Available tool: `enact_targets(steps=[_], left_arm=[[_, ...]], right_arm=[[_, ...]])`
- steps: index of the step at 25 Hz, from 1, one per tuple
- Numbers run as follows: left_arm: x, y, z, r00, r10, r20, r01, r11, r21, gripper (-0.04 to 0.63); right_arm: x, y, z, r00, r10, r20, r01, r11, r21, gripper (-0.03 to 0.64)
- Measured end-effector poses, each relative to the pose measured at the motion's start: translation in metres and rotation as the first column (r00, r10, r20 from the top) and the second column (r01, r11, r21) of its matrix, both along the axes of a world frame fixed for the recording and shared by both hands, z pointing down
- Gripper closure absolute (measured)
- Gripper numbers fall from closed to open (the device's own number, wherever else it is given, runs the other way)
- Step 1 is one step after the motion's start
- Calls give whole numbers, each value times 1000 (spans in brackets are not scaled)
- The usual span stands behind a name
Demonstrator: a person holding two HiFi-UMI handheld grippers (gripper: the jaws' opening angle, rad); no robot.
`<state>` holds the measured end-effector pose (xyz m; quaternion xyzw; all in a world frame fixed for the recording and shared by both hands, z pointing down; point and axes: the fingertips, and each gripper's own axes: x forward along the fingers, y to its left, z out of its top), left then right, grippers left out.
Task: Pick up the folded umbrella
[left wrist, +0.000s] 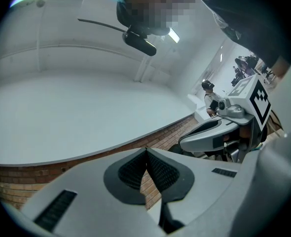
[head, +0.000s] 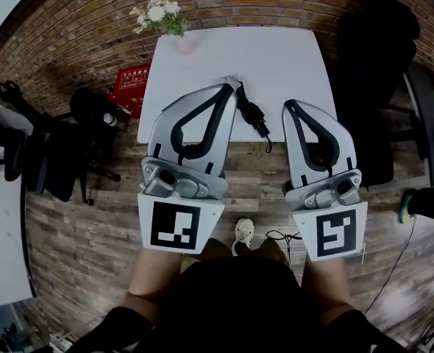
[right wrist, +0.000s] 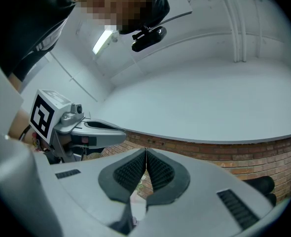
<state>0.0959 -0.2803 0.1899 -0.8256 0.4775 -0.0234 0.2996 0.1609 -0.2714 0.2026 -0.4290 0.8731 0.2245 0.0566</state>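
Note:
The folded black umbrella (head: 252,115) lies slanted at the near edge of the white table (head: 202,57), its strap hanging over the edge. My left gripper (head: 230,87) is shut and empty, with its tip just left of the umbrella's far end. My right gripper (head: 288,105) is also shut and empty, a little to the right of the umbrella. In the left gripper view the black pads (left wrist: 146,149) meet with nothing between them, and the right gripper (left wrist: 219,132) shows beside them. In the right gripper view the pads (right wrist: 146,151) are pressed together too. Neither gripper view shows the umbrella.
A vase of white flowers (head: 162,17) stands at the table's far left corner, against a brick wall (head: 77,20). A black office chair (head: 371,87) stands right of the table, another black chair (head: 55,153) and a red box (head: 132,87) to the left. A cable (head: 279,237) lies on the wooden floor.

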Motion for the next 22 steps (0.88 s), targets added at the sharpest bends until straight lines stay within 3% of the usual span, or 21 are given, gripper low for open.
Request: enact_targets(steps=[22], left_arm=[[-27, -10, 5, 1000, 3, 1, -3, 1000, -26, 583]], right_arm=[[-23, -13, 4, 1000, 9, -4, -9, 999, -37, 589]])
